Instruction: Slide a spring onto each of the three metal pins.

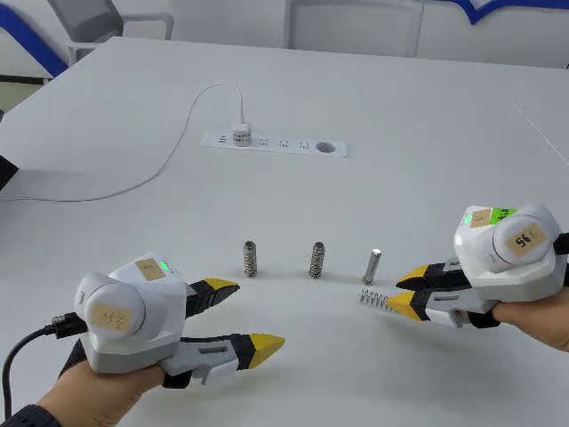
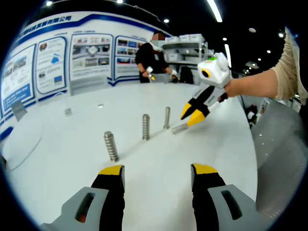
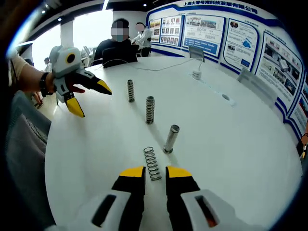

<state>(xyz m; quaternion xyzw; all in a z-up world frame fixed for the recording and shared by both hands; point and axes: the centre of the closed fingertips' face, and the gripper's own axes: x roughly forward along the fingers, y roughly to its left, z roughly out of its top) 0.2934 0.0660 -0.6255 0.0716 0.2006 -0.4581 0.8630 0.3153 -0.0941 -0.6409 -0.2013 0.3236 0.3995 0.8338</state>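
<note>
Three metal pins stand in a row on the white table (image 1: 400,133). The left pin (image 1: 250,258) and the middle pin (image 1: 316,260) each carry a spring. The right pin (image 1: 372,266) is bare. A loose spring (image 1: 375,299) lies flat just in front of the bare pin. My right gripper (image 1: 409,291) is open with a narrow gap, and the near end of the loose spring (image 3: 152,163) lies at its yellow tips. The bare pin (image 3: 170,138) stands just beyond. My left gripper (image 1: 247,313) hangs open and empty near the table's front, short of the sprung left pin (image 2: 110,146).
A white power strip (image 1: 271,142) with a plugged charger and a cable lies mid-table behind the pins. Chairs (image 1: 89,18) stand at the far edge. People stand in the background (image 2: 153,57) beyond the table.
</note>
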